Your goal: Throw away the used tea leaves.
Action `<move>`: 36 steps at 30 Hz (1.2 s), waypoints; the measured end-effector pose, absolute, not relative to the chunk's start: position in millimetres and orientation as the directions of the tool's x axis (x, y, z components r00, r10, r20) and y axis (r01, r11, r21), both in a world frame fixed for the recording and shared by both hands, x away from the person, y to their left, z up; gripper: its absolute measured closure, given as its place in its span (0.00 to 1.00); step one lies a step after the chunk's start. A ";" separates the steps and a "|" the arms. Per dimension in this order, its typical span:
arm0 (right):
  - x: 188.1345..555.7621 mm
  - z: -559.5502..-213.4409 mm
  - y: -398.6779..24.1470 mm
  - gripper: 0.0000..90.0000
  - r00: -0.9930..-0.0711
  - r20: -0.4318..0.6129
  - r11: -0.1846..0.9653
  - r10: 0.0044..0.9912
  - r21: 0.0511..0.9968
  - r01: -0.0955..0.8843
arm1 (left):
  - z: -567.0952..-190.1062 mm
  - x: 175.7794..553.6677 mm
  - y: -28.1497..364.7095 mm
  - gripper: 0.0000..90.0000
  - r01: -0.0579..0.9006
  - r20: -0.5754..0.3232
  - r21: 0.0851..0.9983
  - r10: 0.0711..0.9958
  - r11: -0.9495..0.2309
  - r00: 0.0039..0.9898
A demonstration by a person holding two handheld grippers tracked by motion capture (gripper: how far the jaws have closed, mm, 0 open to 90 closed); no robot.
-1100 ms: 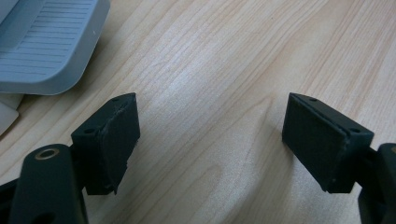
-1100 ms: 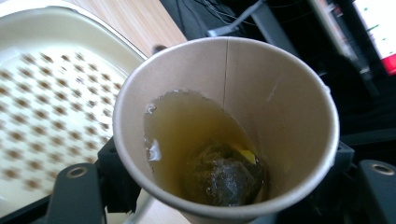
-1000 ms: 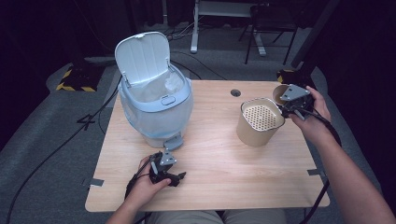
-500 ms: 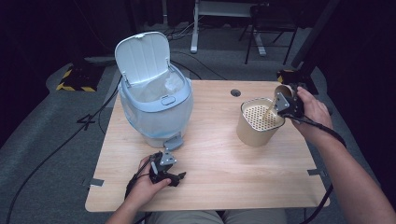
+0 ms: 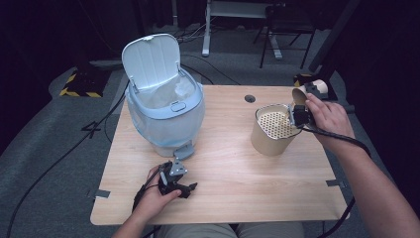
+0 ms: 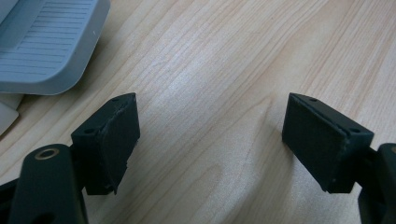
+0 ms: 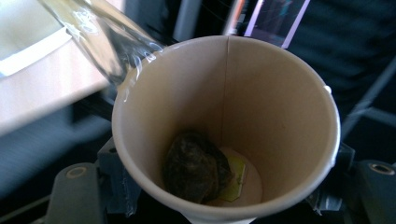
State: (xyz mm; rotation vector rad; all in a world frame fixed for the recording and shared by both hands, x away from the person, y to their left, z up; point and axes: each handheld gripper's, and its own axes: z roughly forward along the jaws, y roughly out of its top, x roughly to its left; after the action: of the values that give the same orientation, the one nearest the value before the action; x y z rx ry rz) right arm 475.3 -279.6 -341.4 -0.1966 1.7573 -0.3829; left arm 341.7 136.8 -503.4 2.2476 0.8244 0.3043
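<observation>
My right gripper [image 5: 309,91] is shut on a paper cup [image 5: 299,96], tipped over a beige canister [image 5: 270,136] with a perforated strainer top [image 5: 275,124]. In the right gripper view the cup [image 7: 224,116] lies on its side between the jaws of this gripper [image 7: 229,191]. A dark wet tea bag [image 7: 196,168] with a yellow-green tag sticks near its bottom, and clear liquid [image 7: 102,42] streams off the rim. My left gripper [image 5: 187,188] rests open on the table [image 5: 237,183] in front of the bin. In its own view this gripper [image 6: 210,135] has bare wood between its jaws.
A light-blue pedal bin [image 5: 166,111] stands at the table's left with its lid [image 5: 151,59] up and a clear liner inside. Its pedal [image 6: 46,42] lies just beyond my left gripper. A cable hole [image 5: 250,98] is near the far edge. Desks and chairs stand behind.
My right gripper has moved left over the canister and tipped the cup further toward the strainer. The left gripper has stayed put.
</observation>
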 end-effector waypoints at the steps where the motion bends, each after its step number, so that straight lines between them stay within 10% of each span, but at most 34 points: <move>1: 473.8 -344.5 -277.8 0.32 -0.182 -0.886 0.891 -0.426 -0.446 0.086 | -503.4 341.7 136.8 0.22 0.472 -0.022 0.695 0.640 -0.543 0.768; 18: 468.7 -362.0 -256.9 0.32 0.003 -0.619 0.615 -0.785 -0.778 0.127 | -503.2 341.7 137.0 0.22 0.473 -0.021 0.692 0.639 -0.545 0.769; 36: 467.9 -360.8 -249.0 0.31 0.017 -0.608 0.605 -0.794 -0.786 0.124 | -503.3 341.6 136.9 0.22 0.474 -0.023 0.693 0.640 -0.543 0.768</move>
State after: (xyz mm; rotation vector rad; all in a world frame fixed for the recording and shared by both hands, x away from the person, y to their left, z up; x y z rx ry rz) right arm 467.9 -249.0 -360.8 -0.6233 1.3769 -0.7901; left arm 341.6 136.9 -503.3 2.2496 0.8267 0.3033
